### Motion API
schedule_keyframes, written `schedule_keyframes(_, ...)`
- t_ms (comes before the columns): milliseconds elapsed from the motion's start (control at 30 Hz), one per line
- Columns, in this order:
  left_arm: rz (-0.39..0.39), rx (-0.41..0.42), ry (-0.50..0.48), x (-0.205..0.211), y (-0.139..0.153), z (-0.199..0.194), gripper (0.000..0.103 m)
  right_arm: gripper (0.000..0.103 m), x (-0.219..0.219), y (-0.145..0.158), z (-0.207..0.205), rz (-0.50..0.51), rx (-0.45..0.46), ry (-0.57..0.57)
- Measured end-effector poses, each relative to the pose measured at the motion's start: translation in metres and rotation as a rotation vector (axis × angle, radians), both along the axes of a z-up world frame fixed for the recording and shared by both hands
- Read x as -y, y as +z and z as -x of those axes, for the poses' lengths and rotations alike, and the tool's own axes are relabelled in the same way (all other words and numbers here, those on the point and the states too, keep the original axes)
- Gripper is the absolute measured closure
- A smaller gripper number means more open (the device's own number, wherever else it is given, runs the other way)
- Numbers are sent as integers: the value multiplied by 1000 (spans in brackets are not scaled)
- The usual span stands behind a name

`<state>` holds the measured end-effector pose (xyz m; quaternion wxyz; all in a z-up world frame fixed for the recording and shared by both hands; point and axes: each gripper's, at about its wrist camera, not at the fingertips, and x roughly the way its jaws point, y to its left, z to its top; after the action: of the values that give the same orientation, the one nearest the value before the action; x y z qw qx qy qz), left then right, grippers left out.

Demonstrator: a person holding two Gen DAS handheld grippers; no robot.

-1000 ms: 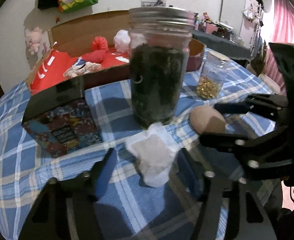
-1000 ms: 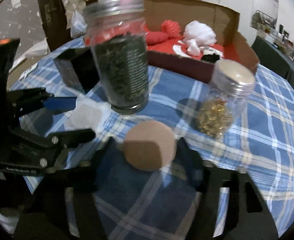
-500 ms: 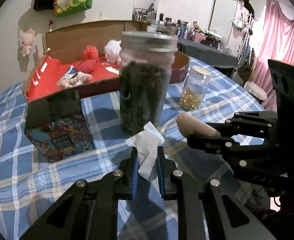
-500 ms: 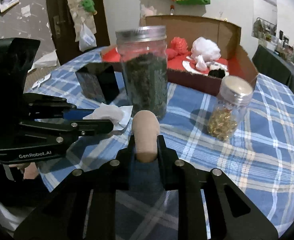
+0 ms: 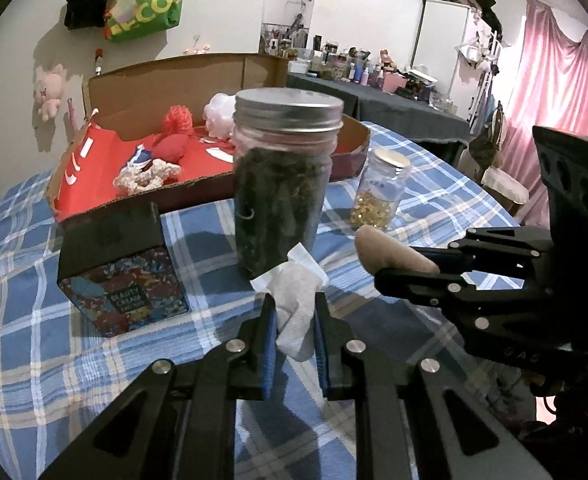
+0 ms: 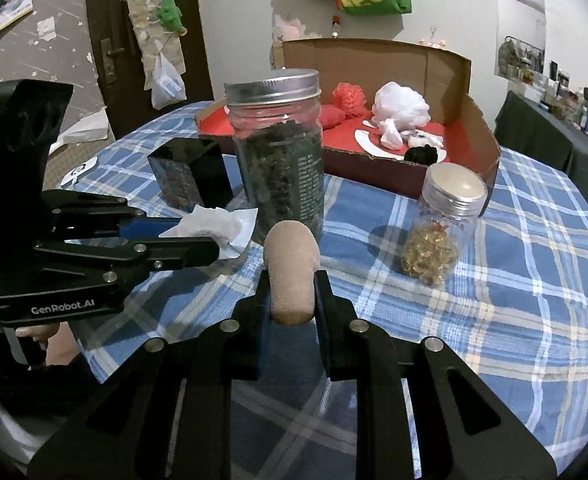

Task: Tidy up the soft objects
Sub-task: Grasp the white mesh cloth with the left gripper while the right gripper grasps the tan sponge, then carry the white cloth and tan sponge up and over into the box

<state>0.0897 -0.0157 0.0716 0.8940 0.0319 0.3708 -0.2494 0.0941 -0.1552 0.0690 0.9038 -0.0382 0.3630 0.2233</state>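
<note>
While you hold both tools over the checked tabletop [image 6: 513,280], your left claw [image 5: 294,320] is clamped on a crumpled white tissue [image 5: 295,300], whose upper end fans out above the pads at twelve o'clock. Your right claw [image 6: 292,304] is squeezed tight on a tan sponge [image 6: 292,272], which stands upright between the pads and pokes out past the tips. Seen from the right wrist, the left claw and its tissue sit at nine o'clock. Just beyond both tips, at twelve o'clock, stands a tall jar [image 6: 280,160] of dark leaves, with a small jar [image 6: 441,232] of golden bits at two o'clock. Behind them lies an open cardboard box [image 6: 473,120] holding red and white soft things.
</note>
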Motion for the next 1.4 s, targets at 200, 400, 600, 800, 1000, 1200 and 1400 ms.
schedule_keyframes(200,21,-26,26,-12,-4,-2,86,85,4,-1,0,-2,-10,-12)
schedule_keyframes(400,35,-38,68,-29,-5,0,86,85,14,-3,1,-6,-26,-37)
schedule_keyframes(600,47,-49,116,-52,-3,2,86,85,28,-4,2,-4,-42,-73)
schedule_keyframes(800,34,-47,176,-76,-1,5,86,85,44,-6,3,2,-55,-116)
schedule_keyframes(1000,19,-64,241,-105,-2,1,86,85,60,-6,-2,1,-72,-152)
schedule_keyframes(1200,15,-102,293,-130,-10,-10,86,85,73,-6,-13,27,-93,-180)
schedule_keyframes(1400,-1,-86,288,-141,-6,-30,86,85,88,-6,-30,50,-100,-211)
